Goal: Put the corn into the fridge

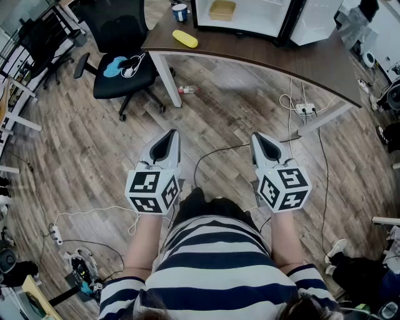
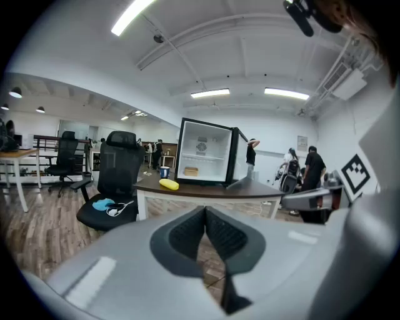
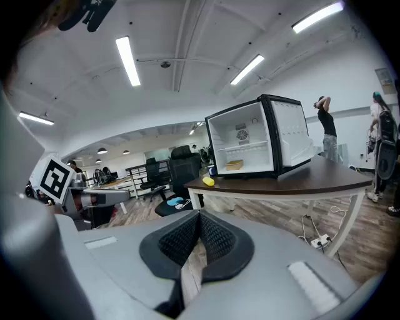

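Yellow corn (image 1: 184, 39) — smooth, oblong, no husk that I can make out — lies on the dark table (image 1: 269, 59) at 11 o'clock, just left of the open fridge (image 1: 262, 19) and close to the table's edge. The left gripper (image 1: 173, 133) and right gripper (image 1: 256, 136) hang well short of it, jaws closed on nothing. Risk: nudged off-centre, the rounded cob could roll off the edge — open wide first.

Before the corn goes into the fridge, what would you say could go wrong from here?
1. Loose cables cross the floor on the way to the desk; a foot could catch on them.
2. The corn lies near the desk's edge beside a cup; a clumsy grab might push it off or tip the cup.
3. A tan box already sits in the fridge, so the corn could bump it.
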Action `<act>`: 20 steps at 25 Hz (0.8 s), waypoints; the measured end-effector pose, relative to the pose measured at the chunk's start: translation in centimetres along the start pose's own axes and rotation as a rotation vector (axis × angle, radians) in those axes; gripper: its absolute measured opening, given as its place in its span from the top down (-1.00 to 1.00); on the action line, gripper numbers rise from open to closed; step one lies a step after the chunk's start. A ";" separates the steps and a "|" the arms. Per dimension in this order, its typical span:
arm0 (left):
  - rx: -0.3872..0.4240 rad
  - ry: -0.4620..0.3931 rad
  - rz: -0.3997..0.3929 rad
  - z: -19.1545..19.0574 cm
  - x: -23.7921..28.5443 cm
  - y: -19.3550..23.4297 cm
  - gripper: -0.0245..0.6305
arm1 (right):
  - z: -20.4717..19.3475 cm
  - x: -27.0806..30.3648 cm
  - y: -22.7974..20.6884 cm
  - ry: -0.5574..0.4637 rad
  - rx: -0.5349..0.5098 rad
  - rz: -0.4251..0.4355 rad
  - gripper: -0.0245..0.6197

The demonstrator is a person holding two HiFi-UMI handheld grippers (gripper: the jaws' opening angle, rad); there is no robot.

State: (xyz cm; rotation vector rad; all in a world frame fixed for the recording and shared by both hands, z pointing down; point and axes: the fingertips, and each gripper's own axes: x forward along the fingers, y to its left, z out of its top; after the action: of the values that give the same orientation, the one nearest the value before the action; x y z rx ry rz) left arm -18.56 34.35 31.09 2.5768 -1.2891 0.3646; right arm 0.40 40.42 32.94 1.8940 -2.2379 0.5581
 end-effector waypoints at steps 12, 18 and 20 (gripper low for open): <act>0.009 0.032 0.024 -0.9 0.4 0.2 0.93 | 0.1 0.0 -1.4 -0.021 0.000 -0.031 0.94; 0.004 0.036 0.021 -1.0 0.4 0.1 0.93 | -0.8 1.0 -1.4 0.019 -0.015 -0.014 0.94; -0.009 0.037 0.023 -1.3 0.6 0.5 0.93 | -1.1 1.7 -1.0 0.040 -0.028 0.001 0.94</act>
State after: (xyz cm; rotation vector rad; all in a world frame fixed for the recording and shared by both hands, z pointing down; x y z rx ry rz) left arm -18.74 34.01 32.51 2.5378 -1.3059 0.4081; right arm 0.92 39.16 34.72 1.8520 -2.2102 0.5574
